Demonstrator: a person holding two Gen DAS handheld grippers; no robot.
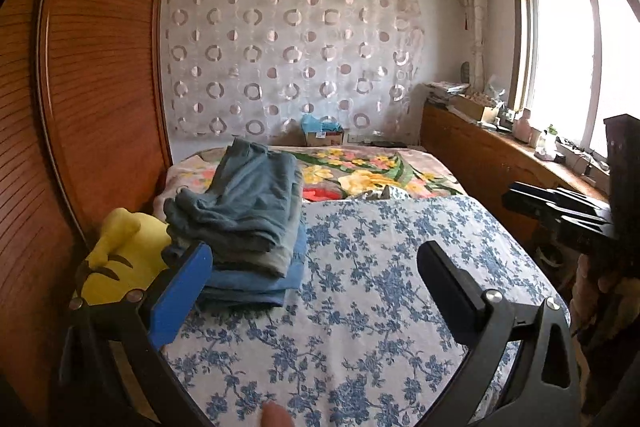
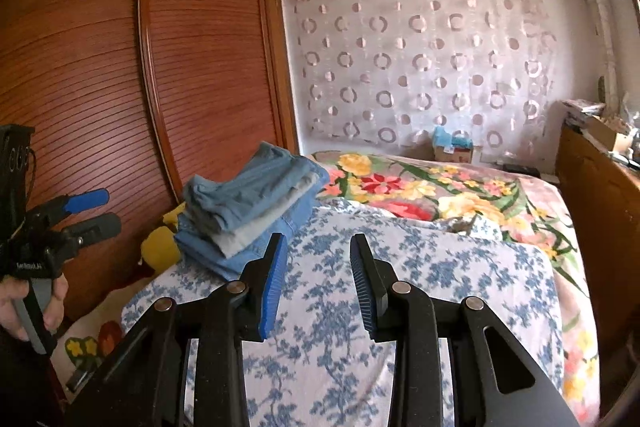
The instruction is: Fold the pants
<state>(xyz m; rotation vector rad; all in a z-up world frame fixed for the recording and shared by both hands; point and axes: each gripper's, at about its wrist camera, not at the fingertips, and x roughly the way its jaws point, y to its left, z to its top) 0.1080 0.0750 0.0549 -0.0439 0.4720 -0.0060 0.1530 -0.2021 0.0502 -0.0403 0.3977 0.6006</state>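
The folded pants [image 1: 248, 211] lay on top of a small pile of folded clothes [image 2: 244, 227], at the edge of the blue flowered sheet [image 1: 360, 307] nearest the wooden wardrobe [image 1: 100, 87]. No jaws touched them. The left gripper [image 1: 316, 267] stood with its jaws wide apart and empty, the pile just beyond its blue finger. The right gripper [image 2: 318, 267] had its jaws partly apart, also empty, the pile ahead and to its left. The long axis of the pants ran away toward the curtain wall [image 2: 420, 67]. They were grey-blue, soft and slightly wrinkled.
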